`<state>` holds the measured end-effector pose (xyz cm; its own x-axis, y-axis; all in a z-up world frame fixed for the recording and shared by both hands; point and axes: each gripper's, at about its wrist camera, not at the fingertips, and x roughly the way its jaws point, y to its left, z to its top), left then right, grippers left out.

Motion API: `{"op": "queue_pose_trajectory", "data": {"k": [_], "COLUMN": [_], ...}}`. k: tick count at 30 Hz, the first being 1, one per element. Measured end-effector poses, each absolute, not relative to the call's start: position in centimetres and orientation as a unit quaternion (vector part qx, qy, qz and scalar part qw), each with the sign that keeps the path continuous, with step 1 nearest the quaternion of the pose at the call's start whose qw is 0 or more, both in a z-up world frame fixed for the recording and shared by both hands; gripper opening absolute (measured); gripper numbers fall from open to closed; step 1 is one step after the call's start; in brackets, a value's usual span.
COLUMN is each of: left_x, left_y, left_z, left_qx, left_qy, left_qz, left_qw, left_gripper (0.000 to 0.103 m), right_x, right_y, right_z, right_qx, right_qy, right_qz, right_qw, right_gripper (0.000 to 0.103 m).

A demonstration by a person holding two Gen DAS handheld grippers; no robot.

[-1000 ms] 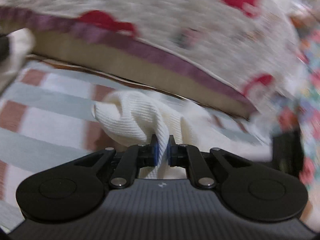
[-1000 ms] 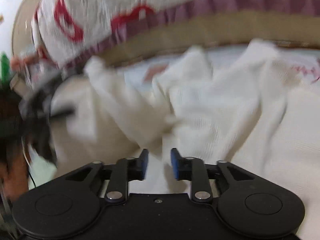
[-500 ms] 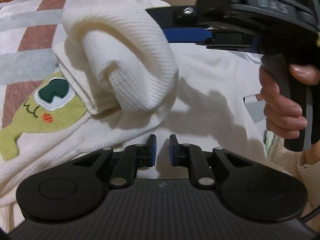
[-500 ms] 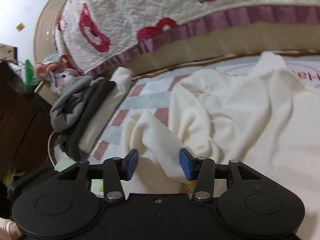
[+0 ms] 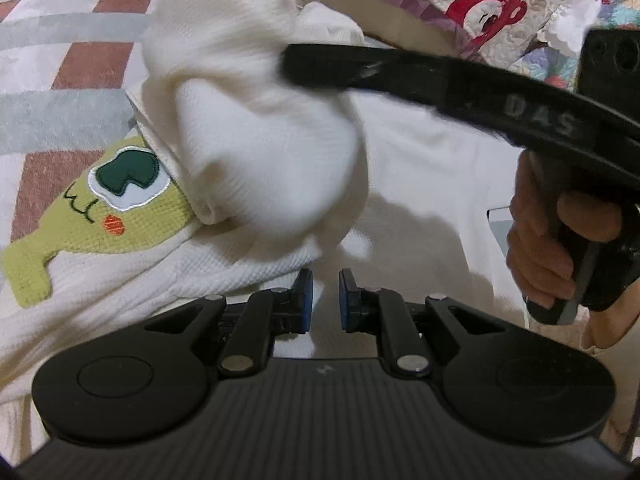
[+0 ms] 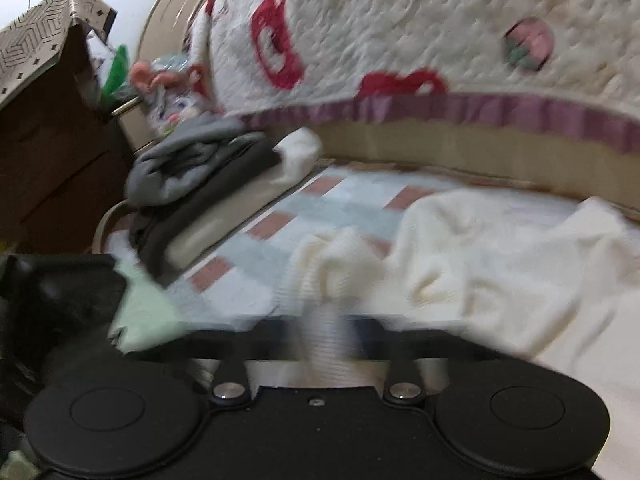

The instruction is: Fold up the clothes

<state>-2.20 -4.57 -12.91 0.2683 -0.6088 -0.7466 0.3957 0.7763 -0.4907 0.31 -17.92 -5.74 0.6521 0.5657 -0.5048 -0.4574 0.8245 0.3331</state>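
Your left claw [image 5: 322, 298] is hanging with its blue pads a narrow gap apart, gripping nothing, just above the cream waffle-knit sweater [image 5: 420, 184] that is lying spread on the bed [image 5: 80, 60]. Your right claw [image 6: 324, 340] is too blurred in its own view to read the fingers directly; a band of ribbed knit is running between them, and in the left view it is carrying a bunched cream sleeve [image 5: 256, 136] in the air, so I'm judging it to be pinching that sleeve. Your right hand [image 5: 552, 248] is squeezing the handle at the right edge of the left view.

The sleeve is hanging over the sweater's body, right beside the green cartoon patch [image 5: 96, 216] on the front. The rest of the sweater is lying rumpled, with loose ridges showing in the right view.

Progress: one sleeve is being brought across the body, so the fold is partway at most; the body isn't flattened and no neat rectangle is showing. What is left, going by this, is laying the sleeve down, dealing with the other side and folding the body.

A stack of folded clothes [image 6: 192, 184], grey and dark, is sitting at the far corner of the bed, under the quilt [image 6: 400, 20] draped on the headboard.
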Motion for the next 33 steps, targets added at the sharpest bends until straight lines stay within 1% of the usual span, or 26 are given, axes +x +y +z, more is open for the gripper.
{"op": "queue_pose_trajectory", "data": {"k": [3,4,5,7,10,11,13,15,16,18,20,23,24,25,27,28,29,30,31,33], "left_x": [-3.0,-2.9,-2.8,-2.5,-1.8,-1.5,-1.1,-0.6,-0.4,-0.1,0.1,1.2,1.6,2.0,2.6,2.6,2.4,2.3,2.0,1.4], "left_y": [-3.9,-3.7,-3.6,-3.4,-2.0,-1.7,-2.0,-2.4,-2.6,-2.6,-2.5,-1.9,-1.7,-1.6,-1.3,-1.3,-1.4,-1.7,-1.8,-1.5], "left_z": [-12.5,-12.0,-11.3,-10.2,-9.5,-9.3,-9.2,-9.3,-9.4,-9.7,-10.1,-11.4,-12.0,-12.4,-13.3,-13.4,-12.9,-12.2,-11.3,-9.0], "left_qx": [-0.104,-0.107,-0.110,-0.117,-0.136,-0.142,-0.145,-0.135,-0.130,-0.114,-0.098,-0.123,-0.135,-0.153,-0.202,-0.213,-0.198,-0.171,-0.141,-0.074], "left_qy": [0.501,0.492,0.480,0.459,0.442,0.440,0.439,0.435,0.432,0.431,0.429,0.449,0.457,0.465,0.483,0.481,0.468,0.457,0.441,0.400], "left_qz": [-0.326,-0.331,-0.334,-0.338,-0.333,-0.330,-0.315,-0.293,-0.283,-0.268,-0.255,-0.243,-0.240,-0.239,-0.241,-0.243,-0.248,-0.254,-0.252,-0.224], "left_qw": [0.795,0.798,0.803,0.813,0.822,0.823,0.829,0.841,0.846,0.854,0.861,0.851,0.846,0.839,0.817,0.815,0.825,0.835,0.850,0.886], "left_gripper": [0.012,0.016,0.021,0.025,0.027,0.029,0.032,0.039,0.045,0.049,0.059,0.064,0.068,0.074,0.072,0.065,0.032,0.013,0.010,0.010], "right_x": [-1.2,-1.8,-2.4,-3.5,-4.7,-4.9,-4.7,-4.6,-4.5,-4.3,-4.2,-4.1,-4.1,-4.1,-4.1,-4.1,-4.2,-4.2,-4.2,-4.3], "right_y": [-20.9,-22.1,-23.0,-24.4,-25.6,-25.7,-25.4,-25.2,-25.0,-24.8,-24.8,-24.7,-24.6,-24.5,-24.4,-24.3,-24.2,-24.1,-24.3,-25.0], "right_z": [-4.6,-5.0,-5.7,-8.0,-11.6,-12.1,-12.1,-12.0,-12.0,-12.0,-12.4,-12.7,-12.7,-12.7,-12.7,-12.7,-12.7,-12.7,-12.5,-11.9], "right_qx": [0.135,0.155,0.167,0.177,0.195,0.194,0.183,0.172,0.166,0.155,0.153,0.154,0.156,0.159,0.164,0.166,0.169,0.171,0.180,0.206], "right_qy": [0.312,0.321,0.338,0.387,0.472,0.483,0.483,0.482,0.482,0.481,0.483,0.481,0.477,0.474,0.468,0.465,0.461,0.458,0.449,0.425], "right_qz": [0.240,0.231,0.213,0.172,0.123,0.118,0.122,0.126,0.129,0.133,0.134,0.137,0.140,0.143,0.149,0.152,0.155,0.158,0.159,0.157], "right_qw": [0.909,0.906,0.902,0.888,0.851,0.845,0.848,0.850,0.850,0.852,0.852,0.852,0.853,0.854,0.856,0.856,0.857,0.858,0.860,0.868], "right_gripper": [0.004,0.004,0.004,0.004,0.004,0.003,0.003,0.003,0.003,0.003,0.003,0.003,0.003,0.003,0.003,0.004,0.004,0.005,0.008,0.010]}}
